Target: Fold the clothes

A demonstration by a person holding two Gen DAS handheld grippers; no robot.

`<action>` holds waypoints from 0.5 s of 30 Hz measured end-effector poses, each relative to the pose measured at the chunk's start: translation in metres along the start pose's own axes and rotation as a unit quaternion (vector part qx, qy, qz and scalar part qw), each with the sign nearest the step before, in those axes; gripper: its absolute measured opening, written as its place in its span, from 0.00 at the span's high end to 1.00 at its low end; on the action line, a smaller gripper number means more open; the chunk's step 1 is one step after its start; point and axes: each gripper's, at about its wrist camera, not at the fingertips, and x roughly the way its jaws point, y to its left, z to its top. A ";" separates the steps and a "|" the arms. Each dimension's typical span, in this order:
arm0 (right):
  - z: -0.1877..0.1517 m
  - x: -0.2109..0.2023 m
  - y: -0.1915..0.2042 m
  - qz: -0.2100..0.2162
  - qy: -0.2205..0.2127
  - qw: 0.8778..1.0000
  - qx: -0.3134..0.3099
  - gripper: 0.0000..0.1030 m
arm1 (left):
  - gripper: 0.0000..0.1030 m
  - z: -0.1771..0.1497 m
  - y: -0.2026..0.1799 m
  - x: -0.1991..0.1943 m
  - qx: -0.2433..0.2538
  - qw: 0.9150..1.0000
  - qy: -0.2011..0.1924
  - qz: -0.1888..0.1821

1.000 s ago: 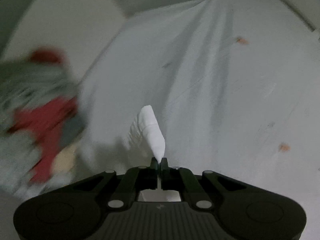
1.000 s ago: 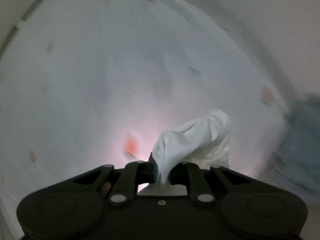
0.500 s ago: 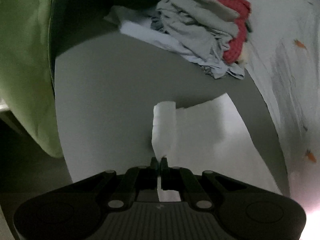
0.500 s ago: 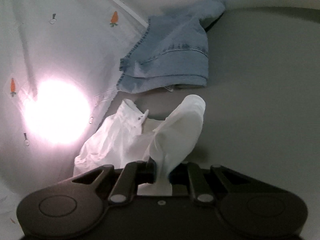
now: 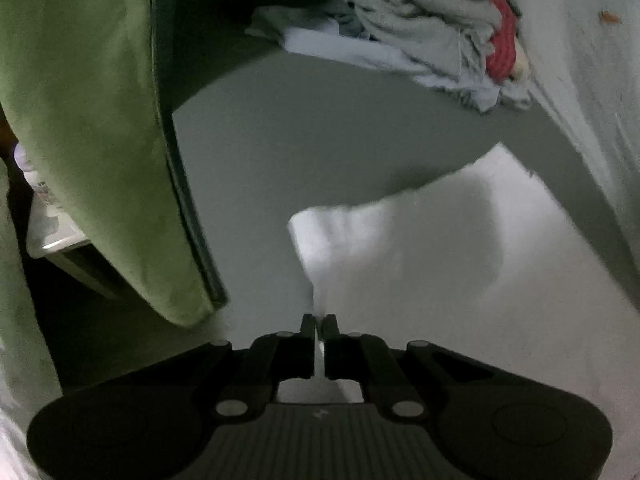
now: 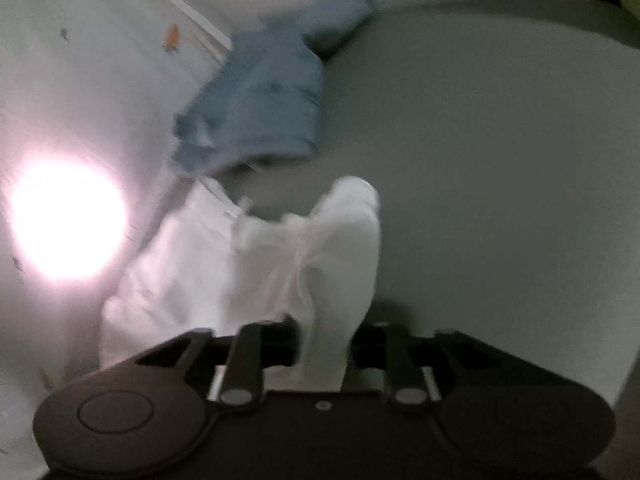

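White cotton, thin and soft by the look of it, is the white garment [image 5: 460,264] in hand: the left hand-held gripper [image 5: 319,322] has its fingers pressed together on a narrow edge of it, and the cloth runs forward and to the right from there, spreading low over the grey surface [image 5: 320,128]. In the right wrist view the right hand-held gripper [image 6: 324,344] pinches a thicker bunch of the same white garment [image 6: 208,272], a fold standing up between the fingers, while the rest trails off to the left in loose rumples near a bright glare. Just beyond it lies a blue denim piece [image 6: 256,120], close to the white cloth but whether touching it cannot be told through the blur. A heap of grey and red clothes [image 5: 440,28] sits at the far edge of the surface in the left view, well apart from the held edge, and a green cushion [image 5: 92,120] rises at the left. The step seems to be laying the garment out flat by two held points before any fold is made. The next move likely calls for drawing the two grips apart to take up the slack, then lowering the cloth evenly, keeping clear of the denim so nothing drags.
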 end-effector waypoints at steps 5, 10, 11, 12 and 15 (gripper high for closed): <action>0.005 -0.004 0.001 -0.029 -0.033 0.999 -0.002 0.38 | 0.76 0.007 -0.016 -0.020 0.058 0.997 -0.043 -0.011; 0.014 0.010 -0.001 -0.054 -0.039 0.998 0.009 0.29 | 0.71 0.007 -0.040 -0.014 0.069 0.997 -0.036 -0.028; 0.014 0.012 -0.003 -0.050 -0.040 0.998 0.019 0.27 | 0.71 0.004 -0.045 -0.012 0.073 0.996 -0.033 -0.030; 0.015 0.014 -0.005 -0.046 -0.041 0.998 0.029 0.25 | 0.70 0.002 -0.049 -0.009 0.081 0.996 -0.030 -0.032; 0.020 0.021 -0.008 -0.018 -0.027 0.997 0.066 0.63 | 0.69 -0.010 -0.064 0.001 0.120 0.992 -0.018 -0.027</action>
